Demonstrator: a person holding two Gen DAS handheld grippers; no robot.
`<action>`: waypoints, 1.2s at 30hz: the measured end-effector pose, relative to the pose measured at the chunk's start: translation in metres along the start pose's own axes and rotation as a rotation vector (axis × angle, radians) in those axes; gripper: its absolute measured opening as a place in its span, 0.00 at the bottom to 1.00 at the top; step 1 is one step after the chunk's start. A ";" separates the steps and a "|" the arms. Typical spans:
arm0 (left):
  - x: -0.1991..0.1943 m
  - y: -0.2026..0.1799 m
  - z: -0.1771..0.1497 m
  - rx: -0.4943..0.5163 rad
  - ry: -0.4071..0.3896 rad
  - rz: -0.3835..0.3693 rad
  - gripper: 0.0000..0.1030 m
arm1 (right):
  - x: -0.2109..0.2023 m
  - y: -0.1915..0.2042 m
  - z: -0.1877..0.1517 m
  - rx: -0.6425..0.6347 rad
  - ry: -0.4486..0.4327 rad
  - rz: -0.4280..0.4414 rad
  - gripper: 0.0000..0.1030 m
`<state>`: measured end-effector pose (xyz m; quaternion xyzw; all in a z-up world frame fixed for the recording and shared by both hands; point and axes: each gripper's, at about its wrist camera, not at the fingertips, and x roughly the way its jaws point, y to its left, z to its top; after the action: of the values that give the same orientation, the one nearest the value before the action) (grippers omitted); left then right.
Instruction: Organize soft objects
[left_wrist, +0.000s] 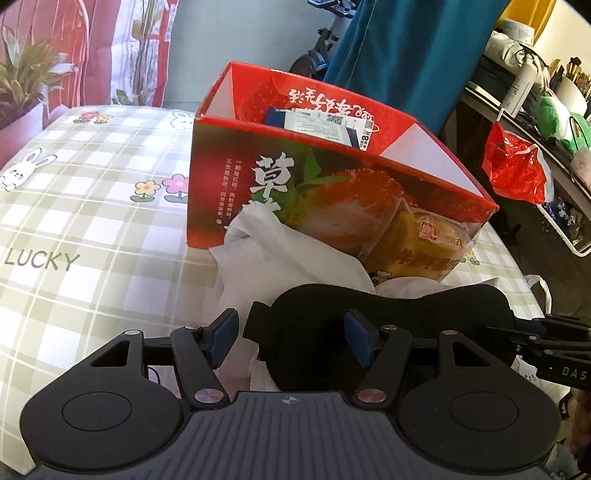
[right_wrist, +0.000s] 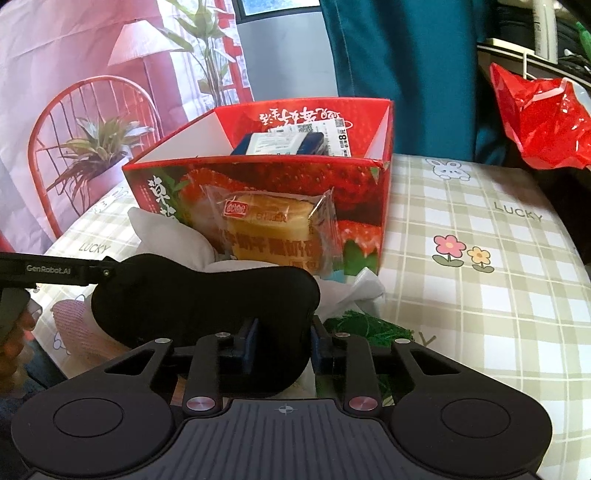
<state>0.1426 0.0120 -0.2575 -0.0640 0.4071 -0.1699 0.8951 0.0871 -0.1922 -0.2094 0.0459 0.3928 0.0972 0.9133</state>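
Note:
A black eye mask (left_wrist: 369, 317) lies across a white cloth (left_wrist: 266, 251) in front of a red strawberry box (left_wrist: 332, 192). My left gripper (left_wrist: 290, 330) is open around the mask's left end, and its left pad stands clear of the fabric. In the right wrist view my right gripper (right_wrist: 284, 334) is shut on the eye mask (right_wrist: 207, 295), with both blue pads pressed into its right end. A wrapped yellow cake (right_wrist: 269, 229) leans on the box (right_wrist: 258, 177). A blue packet with a white label (right_wrist: 280, 144) lies inside the box.
A checked tablecloth (right_wrist: 480, 295) with rabbits and flowers covers the table. A green tangle (right_wrist: 362, 325) and a pink item (right_wrist: 74, 317) lie beside the cloth. A red plastic bag (right_wrist: 543, 122) hangs at the right, near a cluttered shelf (left_wrist: 535, 92). Teal fabric (left_wrist: 399, 55) hangs behind the box.

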 end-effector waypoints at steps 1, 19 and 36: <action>-0.001 0.000 0.000 -0.001 -0.003 -0.015 0.52 | 0.000 0.000 0.000 0.002 0.001 0.001 0.25; -0.055 -0.022 0.029 0.099 -0.185 -0.004 0.13 | -0.018 0.022 0.033 -0.078 -0.087 0.076 0.13; -0.073 -0.034 0.083 0.126 -0.313 -0.017 0.13 | -0.035 0.019 0.098 -0.118 -0.194 0.080 0.13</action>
<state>0.1521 0.0039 -0.1424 -0.0368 0.2508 -0.1907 0.9483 0.1322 -0.1822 -0.1136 0.0170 0.2942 0.1518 0.9434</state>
